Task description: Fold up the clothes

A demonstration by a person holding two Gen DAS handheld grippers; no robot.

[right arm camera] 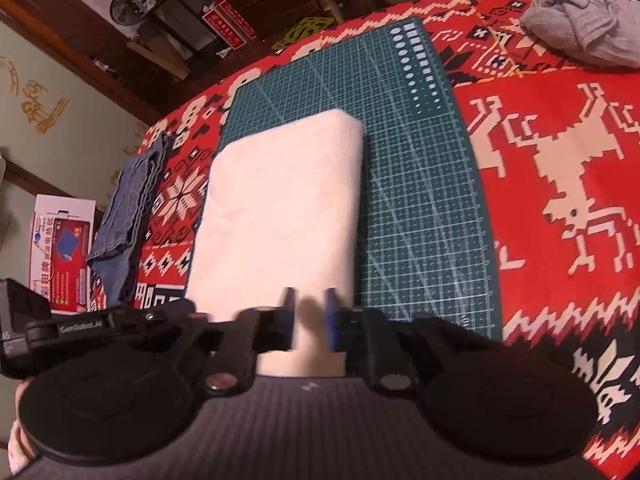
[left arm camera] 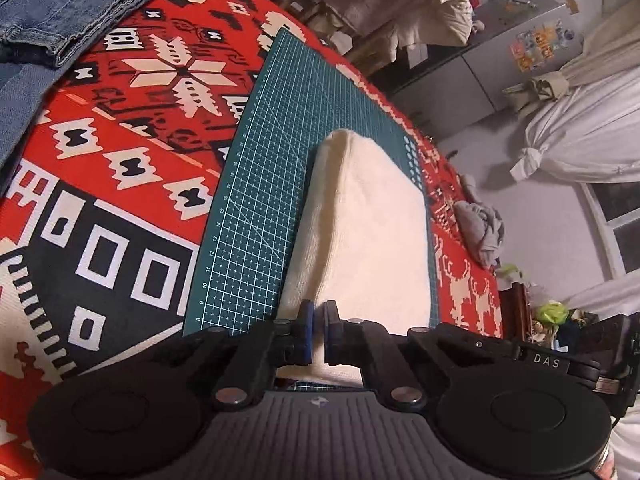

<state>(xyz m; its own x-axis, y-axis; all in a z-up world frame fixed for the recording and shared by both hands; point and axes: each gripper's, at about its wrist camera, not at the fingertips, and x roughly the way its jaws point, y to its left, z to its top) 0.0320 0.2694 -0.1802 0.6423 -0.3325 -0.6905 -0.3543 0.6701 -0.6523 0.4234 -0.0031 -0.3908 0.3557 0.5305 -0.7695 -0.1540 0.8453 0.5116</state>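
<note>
One cream-white garment (left arm camera: 360,240) lay folded into a thick, neat rectangle on the green cutting mat (left arm camera: 248,216), its long side running away from both cameras and its far corners rounded by the fold. In the right wrist view the same garment (right arm camera: 280,208) covered the left half of the mat (right arm camera: 424,208), leaving the gridded right half bare.

The left gripper (left arm camera: 319,320) hung over the near end of the garment with its blue-padded fingers (left arm camera: 307,328) drawn close, only a narrow slit between them; whether any cloth was pinched in that slit could not be told. The right gripper (right arm camera: 310,312) also hovered at the near edge of the garment, its jaws parted by a clear gap with pale cloth showing through it and nothing held. That view was slightly blurred around the fingertips.

The mat rested on a red patterned cloth (left arm camera: 120,152) with white snowflake and reindeer figures, which covered the whole work surface. A stack of folded blue jeans (left arm camera: 68,8) sat on the cloth well to the left of the mat, and a crumpled grey garment (right arm camera: 580,16) lay near the far right edge. Beyond the surface stood a white and red box (right arm camera: 60,248) on the left and cluttered dark wooden shelves (right arm camera: 240,8) behind.
</note>
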